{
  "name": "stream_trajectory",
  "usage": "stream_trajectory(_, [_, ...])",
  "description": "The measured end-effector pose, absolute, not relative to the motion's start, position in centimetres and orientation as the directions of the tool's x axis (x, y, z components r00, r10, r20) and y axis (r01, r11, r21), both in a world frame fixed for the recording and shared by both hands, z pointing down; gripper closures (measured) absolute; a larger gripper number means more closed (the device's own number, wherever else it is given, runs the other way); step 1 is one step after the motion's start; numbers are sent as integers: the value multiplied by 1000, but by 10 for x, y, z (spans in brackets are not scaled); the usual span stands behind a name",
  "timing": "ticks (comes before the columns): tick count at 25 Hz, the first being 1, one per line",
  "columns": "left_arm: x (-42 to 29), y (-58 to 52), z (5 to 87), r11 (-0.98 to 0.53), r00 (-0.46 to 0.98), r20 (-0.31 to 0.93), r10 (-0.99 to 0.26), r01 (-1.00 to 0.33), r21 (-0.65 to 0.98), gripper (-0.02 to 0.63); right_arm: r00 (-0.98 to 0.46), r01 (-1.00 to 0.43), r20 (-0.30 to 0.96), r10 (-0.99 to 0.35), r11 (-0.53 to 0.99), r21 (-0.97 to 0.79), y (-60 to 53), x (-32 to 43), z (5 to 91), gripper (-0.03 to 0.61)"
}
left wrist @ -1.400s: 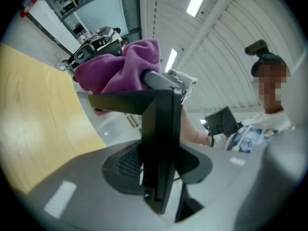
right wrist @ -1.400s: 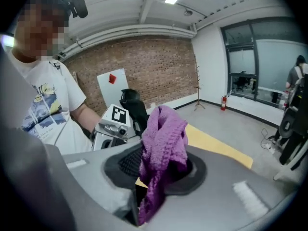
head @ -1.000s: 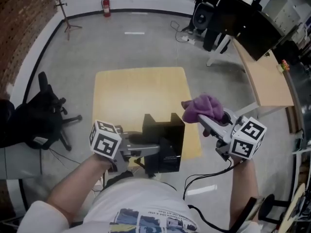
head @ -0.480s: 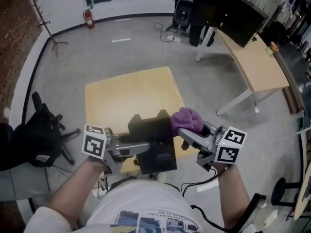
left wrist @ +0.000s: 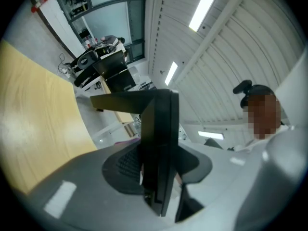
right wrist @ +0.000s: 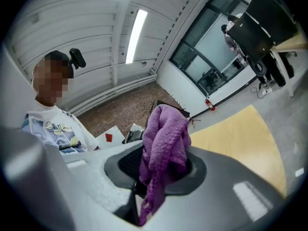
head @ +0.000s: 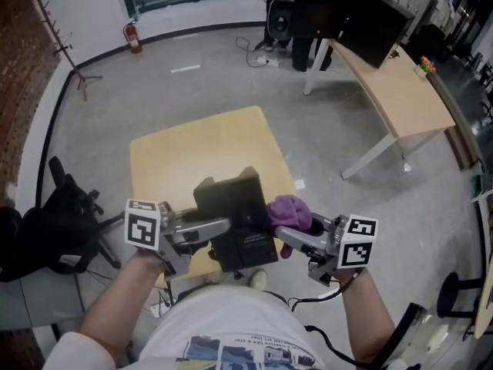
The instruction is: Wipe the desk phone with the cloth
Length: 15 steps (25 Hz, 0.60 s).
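- Left gripper: jaws clamped on the black desk phone.
- Right gripper: jaws pinching the purple cloth, bunched just beside the phone's right side.
- Phone: over the near edge of the wooden table.

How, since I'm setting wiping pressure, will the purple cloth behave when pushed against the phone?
Probably floppy: the purple cloth bunches and hangs limp from the right gripper. Its fluffy pile would likely squash and drag rather than slide on the desk phone. It looks light.
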<state>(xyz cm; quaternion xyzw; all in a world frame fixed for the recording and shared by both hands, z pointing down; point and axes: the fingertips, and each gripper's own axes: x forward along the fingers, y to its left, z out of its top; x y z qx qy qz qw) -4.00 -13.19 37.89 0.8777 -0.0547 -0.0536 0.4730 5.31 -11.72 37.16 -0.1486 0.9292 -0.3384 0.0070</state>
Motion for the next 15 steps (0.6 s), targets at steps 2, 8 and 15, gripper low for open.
stream_trajectory(2, [-41, -134, 378, -547, 987, -47, -152, -45, 836, 433, -962, -258, 101, -255, 718, -646, -106, 57, 382, 472])
stream_trajectory(8, [-40, -131, 375, -550, 989, -51, -140, -35, 834, 433, -966, -251, 129, -223, 708, -660, -99, 64, 396, 472])
stream_trajectory(15, [-28, -116, 369, -550, 993, -73, -97, 7, 835, 431, -966, -188, -6, -258, 720, -669, -140, 53, 363, 472])
